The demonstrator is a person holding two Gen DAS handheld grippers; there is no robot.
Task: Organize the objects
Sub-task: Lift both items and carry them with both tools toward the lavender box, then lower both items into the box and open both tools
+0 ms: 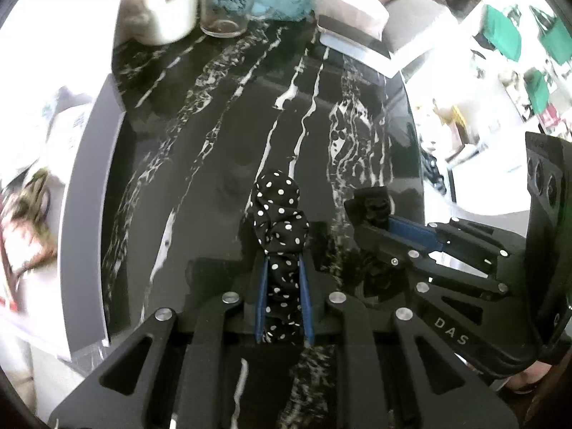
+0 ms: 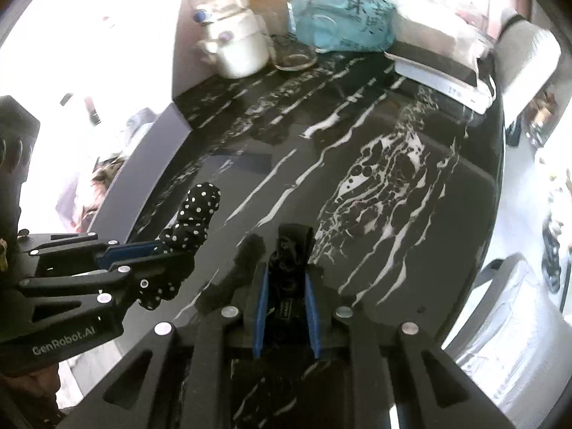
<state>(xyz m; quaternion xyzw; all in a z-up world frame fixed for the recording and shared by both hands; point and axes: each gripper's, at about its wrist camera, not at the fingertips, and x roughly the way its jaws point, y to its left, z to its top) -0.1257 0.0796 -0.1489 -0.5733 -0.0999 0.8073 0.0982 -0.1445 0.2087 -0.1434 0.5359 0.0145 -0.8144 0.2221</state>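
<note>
A black scrunchie with white polka dots (image 1: 280,214) is pinched between the blue pads of my left gripper (image 1: 282,264), which is shut on it just above the black marble table (image 1: 214,136). Its loose end sticks out past the fingertips. My right gripper (image 2: 286,268) is shut on a crumpled black fabric piece (image 2: 291,246) with a small label. In the left wrist view the right gripper (image 1: 373,220) sits to the right with the black fabric piece (image 1: 373,203) in its tips. In the right wrist view the left gripper (image 2: 168,250) holds the polka-dot scrunchie (image 2: 196,211) at the left.
At the table's far end stand a white kettle (image 2: 239,50), a glass jar (image 2: 295,57), a teal plastic bag (image 2: 343,18) and a flat white and black device (image 2: 447,71). A grey panel (image 1: 85,196) borders the left edge. The table's curved right edge (image 2: 497,164) drops off.
</note>
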